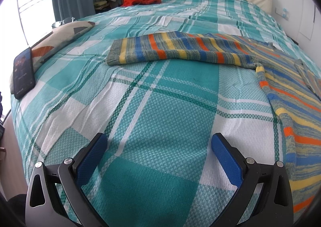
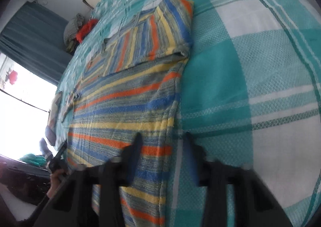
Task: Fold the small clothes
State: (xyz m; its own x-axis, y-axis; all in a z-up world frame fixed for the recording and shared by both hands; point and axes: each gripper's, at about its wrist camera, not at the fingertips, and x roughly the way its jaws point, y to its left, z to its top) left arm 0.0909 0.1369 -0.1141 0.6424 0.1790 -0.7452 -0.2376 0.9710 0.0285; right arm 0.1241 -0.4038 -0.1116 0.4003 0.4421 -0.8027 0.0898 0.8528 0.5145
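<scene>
1. One striped knit sweater (image 2: 124,106) lies flat on the bed (image 1: 160,116), spread toward its near edge, with one sleeve (image 2: 160,34) folded across the body and the other sleeve (image 1: 170,50) stretched out sideways.
2. Soft, light and limp, it should drape and stretch; hems and cuffs look like the best holds.
3. Right gripper (image 2: 162,154) straddles the sweater's side hem, blurred, fingers (image 2: 134,152) apparently pinched on it.
4. Left gripper (image 1: 158,158) hovers over bare bedspread, fingers (image 1: 90,158) spread wide, empty.
</scene>
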